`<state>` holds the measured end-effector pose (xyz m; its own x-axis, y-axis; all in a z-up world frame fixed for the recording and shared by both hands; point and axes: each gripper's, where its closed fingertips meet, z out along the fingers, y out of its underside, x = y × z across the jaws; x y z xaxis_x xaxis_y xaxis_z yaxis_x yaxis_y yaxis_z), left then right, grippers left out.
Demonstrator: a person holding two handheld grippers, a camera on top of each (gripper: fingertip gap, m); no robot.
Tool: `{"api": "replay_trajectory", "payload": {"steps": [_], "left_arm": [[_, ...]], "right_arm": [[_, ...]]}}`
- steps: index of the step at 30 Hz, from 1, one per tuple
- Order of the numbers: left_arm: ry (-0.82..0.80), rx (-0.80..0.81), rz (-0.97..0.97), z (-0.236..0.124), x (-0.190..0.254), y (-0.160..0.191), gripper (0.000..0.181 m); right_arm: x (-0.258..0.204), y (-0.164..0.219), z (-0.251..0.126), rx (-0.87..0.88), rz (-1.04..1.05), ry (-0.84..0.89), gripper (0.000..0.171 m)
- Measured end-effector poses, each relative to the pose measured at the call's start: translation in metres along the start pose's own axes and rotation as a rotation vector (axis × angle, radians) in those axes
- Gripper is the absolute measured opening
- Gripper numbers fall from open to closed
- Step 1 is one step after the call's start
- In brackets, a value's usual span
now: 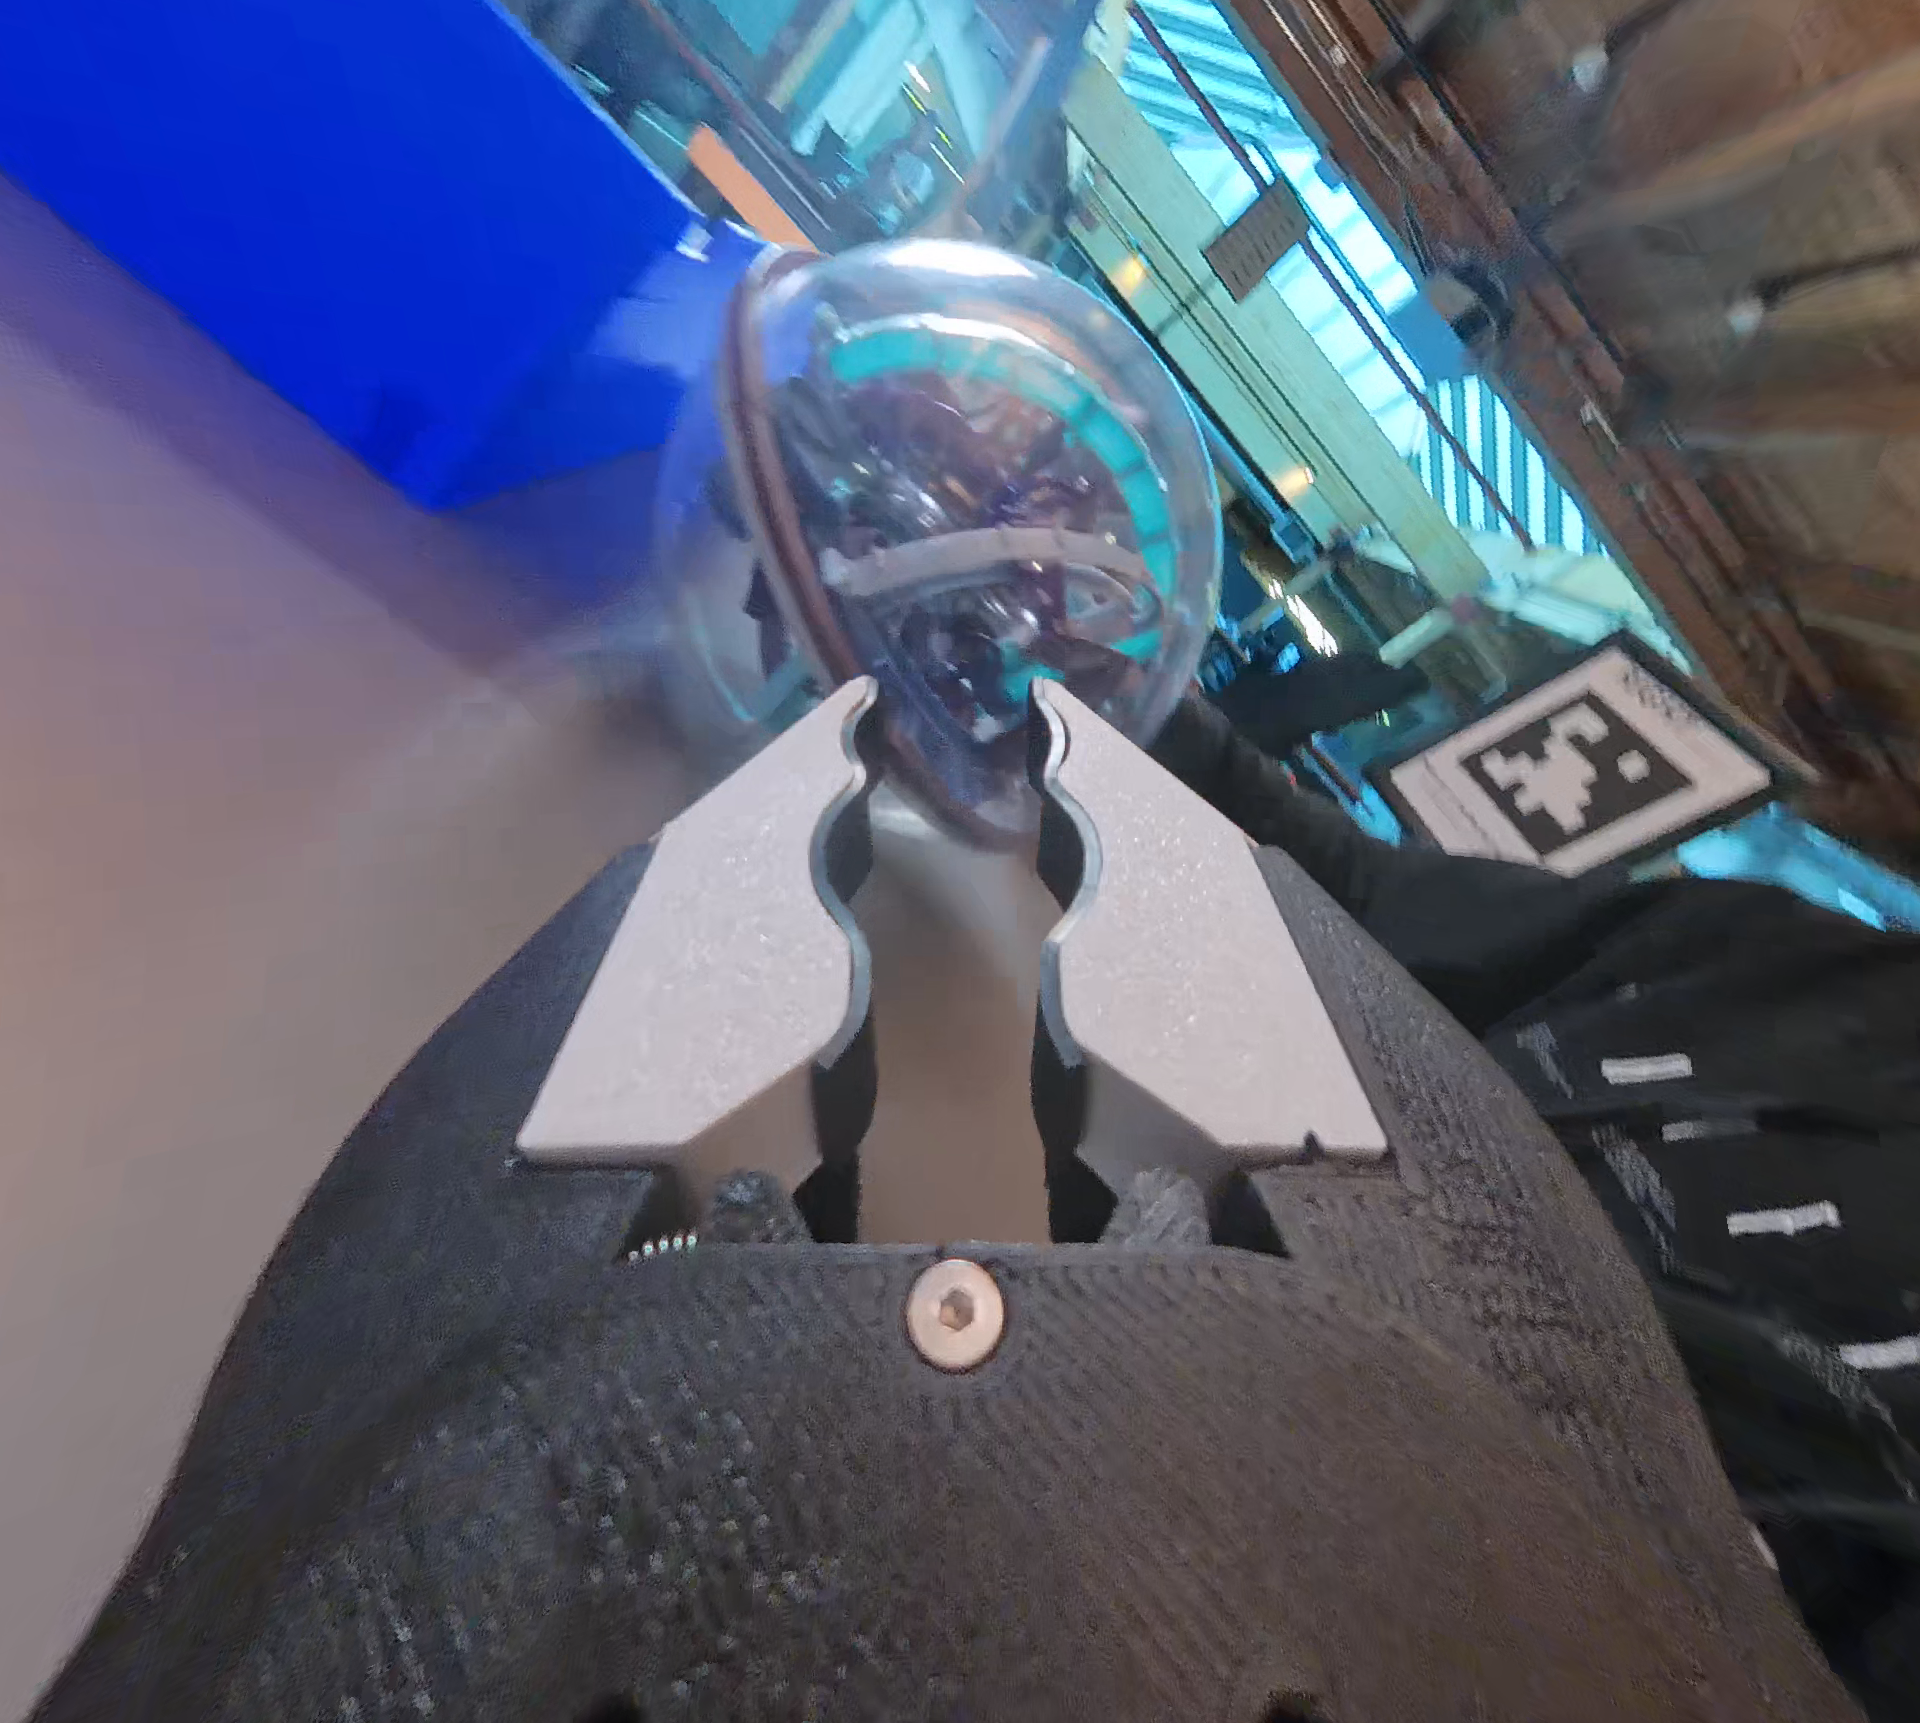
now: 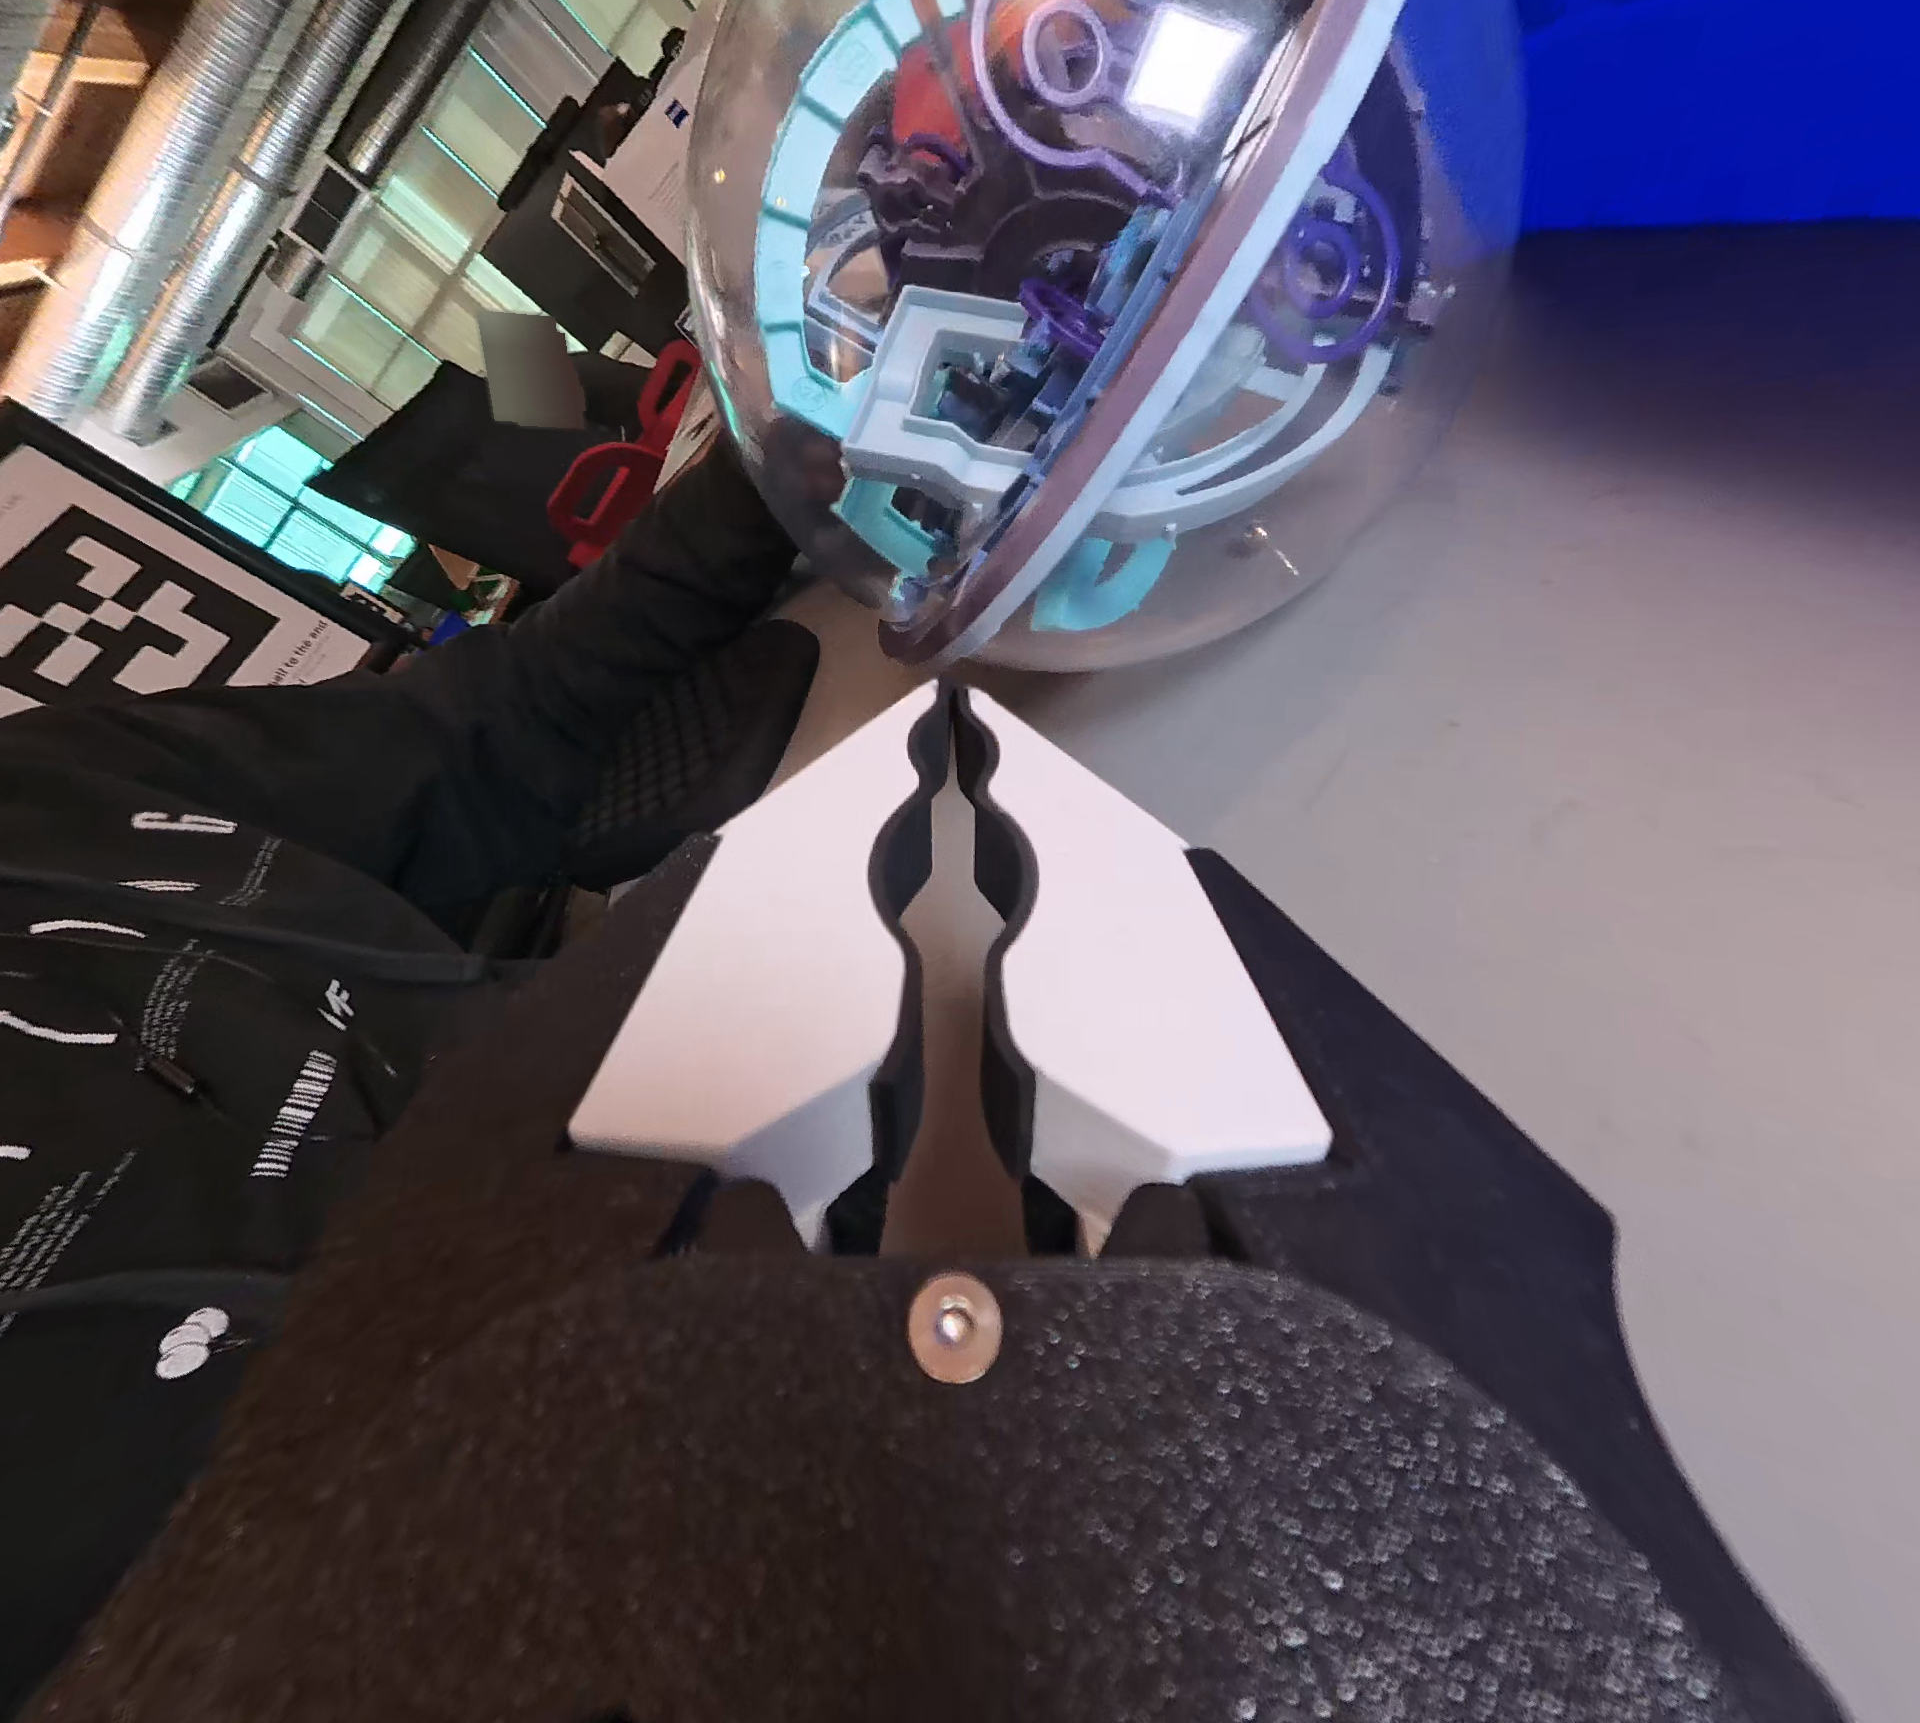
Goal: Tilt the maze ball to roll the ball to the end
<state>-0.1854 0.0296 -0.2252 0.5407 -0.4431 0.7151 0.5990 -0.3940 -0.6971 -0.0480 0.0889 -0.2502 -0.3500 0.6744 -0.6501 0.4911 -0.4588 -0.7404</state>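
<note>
The maze ball (image 2: 1091, 239) is a clear sphere with teal, purple and grey tracks inside and a thin rim around its middle. It sits low over the grey table (image 2: 1507, 790). A small shiny bead (image 2: 1250, 539) shows near its lower shell. My right gripper (image 2: 951, 694) is shut, its tips just under the rim's lowest point; I cannot tell whether they pinch it. In the left wrist view the maze ball (image 1: 935, 489) is blurred, and my left gripper (image 1: 954, 707) is closed on its near lower end. A black gloved hand (image 2: 665, 634) touches the ball's left side.
A blue bin (image 1: 312, 146) stands on the table behind the ball and also shows in the right wrist view (image 2: 1683, 11). Black-and-white marker boards (image 1: 1569, 764) (image 2: 114, 593) stand at the side. Dark printed clothing (image 2: 156, 1050) lies close to the grippers.
</note>
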Motion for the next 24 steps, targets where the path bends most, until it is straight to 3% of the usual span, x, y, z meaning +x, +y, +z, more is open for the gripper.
{"api": "replay_trajectory", "payload": {"steps": [3,5,9,12,16,18,20,24], "left_arm": [[-0.106,0.076,-0.002,-0.006,-0.021,-0.016,0.031],[-0.15,0.111,0.039,-0.007,-0.031,-0.028,0.038],[-0.055,0.127,-0.073,0.008,-0.043,-0.046,0.049],[0.116,0.037,-0.187,0.028,-0.032,-0.04,0.037],[0.155,0.071,-0.2,0.038,-0.021,-0.038,0.031],[0.135,0.092,-0.173,0.036,-0.019,-0.037,0.027],[0.155,0.113,-0.131,0.032,-0.009,-0.038,0.006],[0.162,0.171,0.071,0.032,0.037,-0.064,0.006]], "right_arm": [[-0.001,-0.005,-0.003,0.025,0.023,-0.019,0.001],[0.0,-0.01,-0.005,0.05,0.032,-0.019,0.013],[0.007,-0.022,-0.009,0.116,0.087,-0.007,0.032],[0.006,-0.027,-0.009,0.157,0.121,-0.02,0.025],[0.013,-0.021,-0.009,0.134,0.133,0.007,0.009],[0.014,-0.022,-0.011,0.139,0.136,0.006,0.008],[0.006,-0.028,-0.014,0.162,0.085,-0.02,0.006],[-0.019,-0.063,-0.028,0.234,-0.053,-0.027,0.005]]}}
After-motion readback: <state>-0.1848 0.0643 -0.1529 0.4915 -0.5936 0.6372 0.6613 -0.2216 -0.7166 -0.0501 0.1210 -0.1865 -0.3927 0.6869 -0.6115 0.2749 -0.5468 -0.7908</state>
